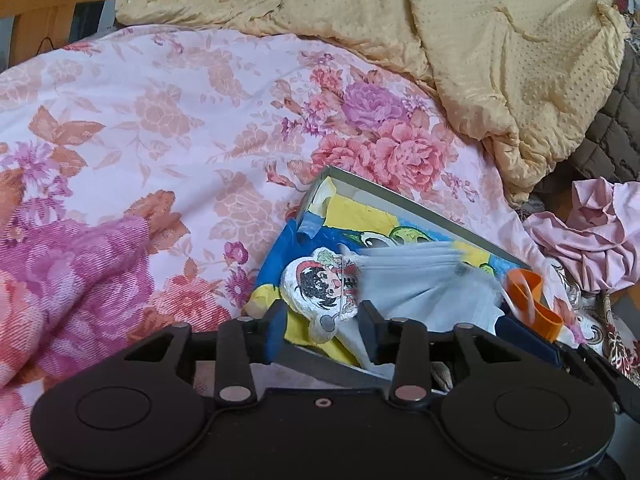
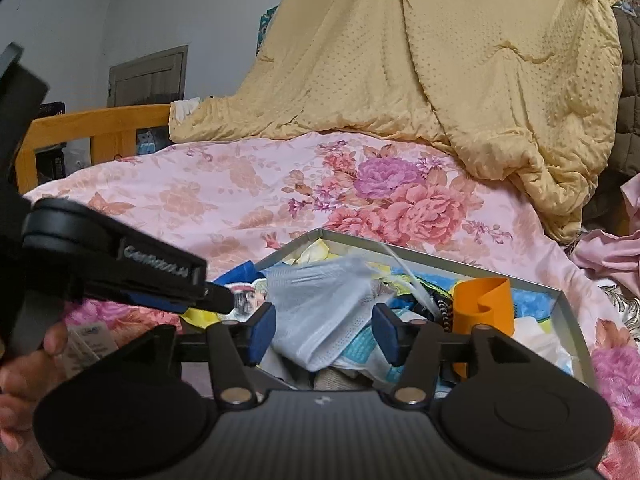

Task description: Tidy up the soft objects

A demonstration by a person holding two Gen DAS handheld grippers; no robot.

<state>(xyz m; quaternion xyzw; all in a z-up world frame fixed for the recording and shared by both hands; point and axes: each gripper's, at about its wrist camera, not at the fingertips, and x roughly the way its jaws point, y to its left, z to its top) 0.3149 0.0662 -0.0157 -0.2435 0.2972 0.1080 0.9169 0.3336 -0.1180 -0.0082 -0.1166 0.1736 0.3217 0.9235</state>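
Observation:
A shallow grey box (image 1: 400,196) (image 2: 440,252) with a cartoon-printed lining lies on the floral bedspread (image 1: 160,120). Inside it are a pale blue face mask (image 1: 420,276) (image 2: 320,300), blurred in the left wrist view, a white cartoon-printed piece (image 1: 316,284) and an orange curled strip (image 1: 528,292) (image 2: 484,304). My left gripper (image 1: 322,328) is open at the box's near corner, and the white piece shows between its fingers untouched. My right gripper (image 2: 324,334) is open too; the mask lies between its blue pads (image 2: 262,332) without being pinched.
A yellow quilt (image 1: 480,40) (image 2: 480,80) is heaped behind the box. Crumpled pink cloth (image 1: 592,236) and a brown quilted blanket (image 1: 616,120) lie to the right. A wooden bed frame (image 2: 100,124) stands at the far left. A hand (image 2: 24,380) holds the left gripper's handle.

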